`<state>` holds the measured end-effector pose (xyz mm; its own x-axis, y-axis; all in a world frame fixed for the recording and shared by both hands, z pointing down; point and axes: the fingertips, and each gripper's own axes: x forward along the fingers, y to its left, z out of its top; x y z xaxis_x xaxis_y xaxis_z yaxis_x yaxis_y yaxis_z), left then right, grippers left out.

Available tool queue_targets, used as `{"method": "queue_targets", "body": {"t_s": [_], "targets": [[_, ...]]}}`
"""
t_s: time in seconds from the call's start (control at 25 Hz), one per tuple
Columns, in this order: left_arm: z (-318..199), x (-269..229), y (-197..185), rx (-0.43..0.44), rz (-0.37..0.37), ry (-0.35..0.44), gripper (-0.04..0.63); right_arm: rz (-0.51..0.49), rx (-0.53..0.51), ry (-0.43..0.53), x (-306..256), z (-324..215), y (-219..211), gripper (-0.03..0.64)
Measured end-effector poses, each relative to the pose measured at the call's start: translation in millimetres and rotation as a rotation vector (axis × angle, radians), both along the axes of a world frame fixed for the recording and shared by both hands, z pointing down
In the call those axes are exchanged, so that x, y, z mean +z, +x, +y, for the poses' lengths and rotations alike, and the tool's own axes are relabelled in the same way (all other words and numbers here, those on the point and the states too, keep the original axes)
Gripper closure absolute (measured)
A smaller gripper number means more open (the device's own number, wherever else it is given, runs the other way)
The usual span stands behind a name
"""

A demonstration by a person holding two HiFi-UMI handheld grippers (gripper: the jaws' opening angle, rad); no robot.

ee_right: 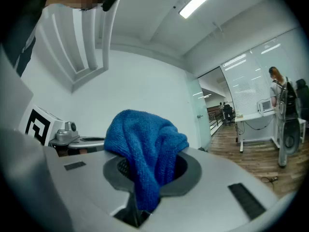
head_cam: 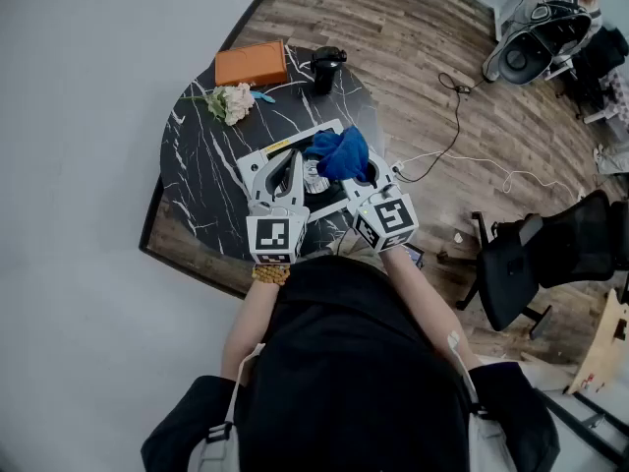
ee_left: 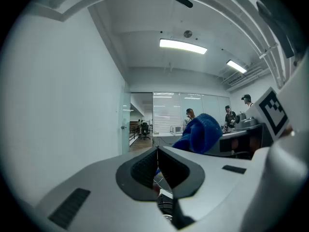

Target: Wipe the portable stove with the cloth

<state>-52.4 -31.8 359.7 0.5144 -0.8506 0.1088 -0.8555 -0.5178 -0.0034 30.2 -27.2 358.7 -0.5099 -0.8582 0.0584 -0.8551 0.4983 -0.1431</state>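
The left gripper, at centre-left of the frame, is clenched on nothing over the portable stove. Just right of it, the cloth is judged soft, light and limp; take hold at a bunched fold. The right gripper is nearly closed, grasping the cloth, which drapes over its jaws.

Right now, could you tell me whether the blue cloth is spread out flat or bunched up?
Bunched up: the blue cloth hangs in crumpled folds, pinched between the jaws of the right gripper.
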Motion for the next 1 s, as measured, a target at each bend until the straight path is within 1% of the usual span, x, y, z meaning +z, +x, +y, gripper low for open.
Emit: {"method": "queue_targets", "body": {"t_s": [0.16,0.24,0.32,0.44,0.52,0.64,0.68,0.76,0.8,0.92,1.0], "targets": [[-2.7,-0.8,0.7,0.001,0.001,0.002,0.588,0.010,-0.006,0.000,2.7,-1.8,0.1,0.557],[-2.3,-0.9,0.1,0.005,0.005,0.002,0.588,0.033,-0.005,-0.003,6.3,-2.5,3.3,0.557],[0.3,5.2,-2.0,0.006,0.005,-0.026,0.588,0.078,-0.022,-0.004,12.0,-2.7,8.2,0.555],[4.4,26.4,-8.9,0.008,-0.005,-0.105,0.586,0.151,-0.087,-0.022,30.0,-7.8,20.7,0.555],[7.0,50.1,-21.1,-0.003,-0.055,-0.168,0.584,0.199,-0.141,-0.049,49.4,-15.0,31.2,0.554],[11.3,97.4,-50.1,-0.029,-0.181,-0.268,0.582,0.239,-0.207,-0.091,77.5,-28.5,45.9,0.554],[12.7,113.4,-59.9,-0.033,-0.217,-0.308,0.571,0.244,-0.226,-0.100,85.3,-33.5,49.2,0.554],[14.0,137.2,-74.5,-0.032,-0.264,-0.373,0.525,0.252,-0.261,-0.107,98.5,-43.6,52.8,0.552],[14.5,145.1,-77.8,-0.025,-0.280,-0.395,0.506,0.256,-0.279,-0.106,104.6,-48.2,54.0,0.552],[15.9,160.3,-71.9,0.018,-0.336,-0.437,0.498,0.277,-0.342,-0.099,128.7,-59.1,56.5,0.552],[18.6,174.3,-62.6,0.058,-0.385,-0.474,0.476,0.327,-0.409,-0.109,154.3,-61.9,57.0,0.552]]}}
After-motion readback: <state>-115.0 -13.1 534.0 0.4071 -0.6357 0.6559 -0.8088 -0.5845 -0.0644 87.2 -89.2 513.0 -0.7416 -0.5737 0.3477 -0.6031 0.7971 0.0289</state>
